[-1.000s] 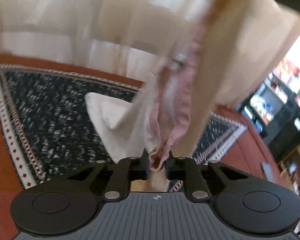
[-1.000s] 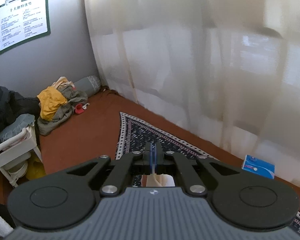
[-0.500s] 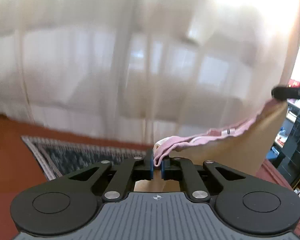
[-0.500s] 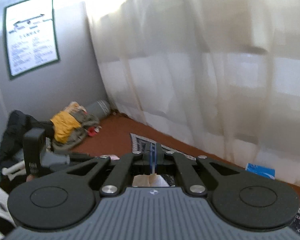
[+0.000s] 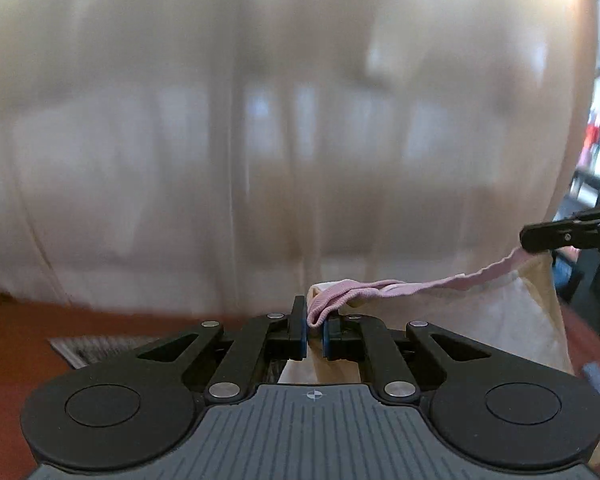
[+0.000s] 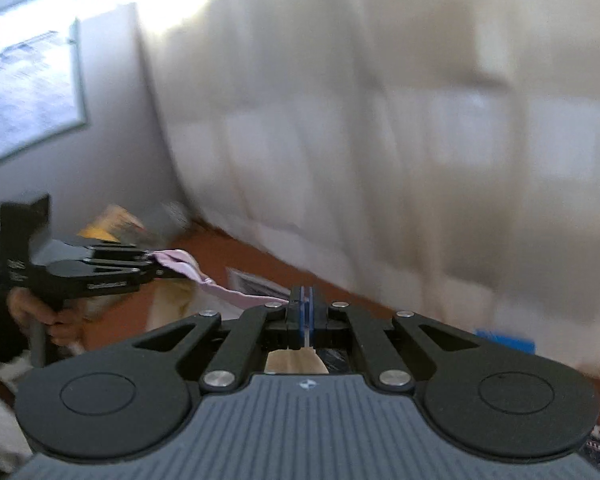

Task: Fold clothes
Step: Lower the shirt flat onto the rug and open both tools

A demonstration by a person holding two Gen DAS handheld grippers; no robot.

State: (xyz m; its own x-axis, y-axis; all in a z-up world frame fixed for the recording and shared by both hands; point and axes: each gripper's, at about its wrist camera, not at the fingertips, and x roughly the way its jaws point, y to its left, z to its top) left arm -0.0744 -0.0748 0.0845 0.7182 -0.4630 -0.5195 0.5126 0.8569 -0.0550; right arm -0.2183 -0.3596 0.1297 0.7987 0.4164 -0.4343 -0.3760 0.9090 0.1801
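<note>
Both grippers hold the same garment up in the air in front of a sheer curtain [image 5: 260,140], each pinching one end of its pink ribbed waistband [image 5: 420,282]. The left gripper [image 5: 315,334] is closed to a narrow gap on a bunched fold of that band, which rises out from between its blue pads. The right gripper [image 6: 305,316] is pressed almost fully together on the other end, with a thin edge of pale fabric showing between its pads. In the left wrist view the band runs taut across to the right gripper's black fingers at the frame edge, and the cream body of the garment [image 5: 480,320] hangs below it. Holding the two ends apart at about the same height likely serves to stretch the top edge straight, so the cloth drapes flat and unwrinkled before it is lowered to the patterned rug [image 5: 100,350] on the red-brown floor [image 6: 260,260] for folding. A pile of other clothes [image 6: 116,224] lies by the wall, blurred.
</note>
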